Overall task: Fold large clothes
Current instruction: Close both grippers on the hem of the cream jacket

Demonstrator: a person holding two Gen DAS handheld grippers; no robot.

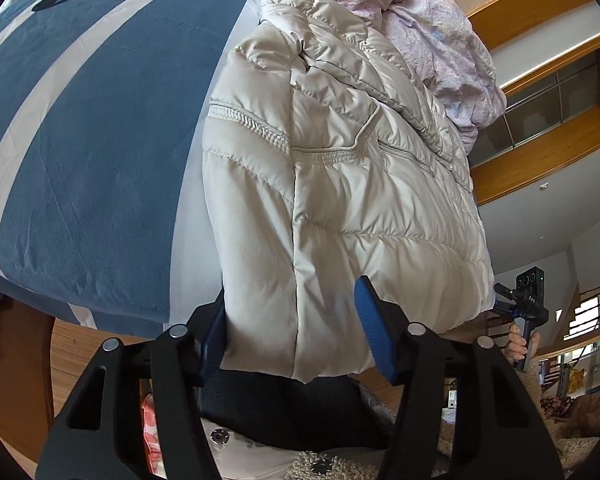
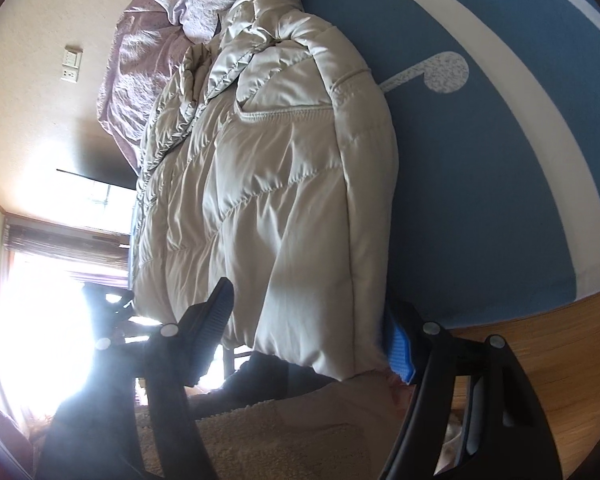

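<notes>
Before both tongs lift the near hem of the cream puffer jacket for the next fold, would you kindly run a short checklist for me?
1. Left tongs straddle the hem of the puffer jacket: ok.
2. Left pads pressing the fabric: cannot tell; the pad looks close on that side, the other is mostly hidden.
3. Right tongs straddle the hem at the jacket's other near corner: ok.
4. Right pads pressing: not ok; a gap shows beside the dark finger.
5. Jacket already doubled lengthwise, lying flat on the blue bedcover: ok.
6. Pink quilt clear of the collar end: not ok; it touches the jacket.
</notes>
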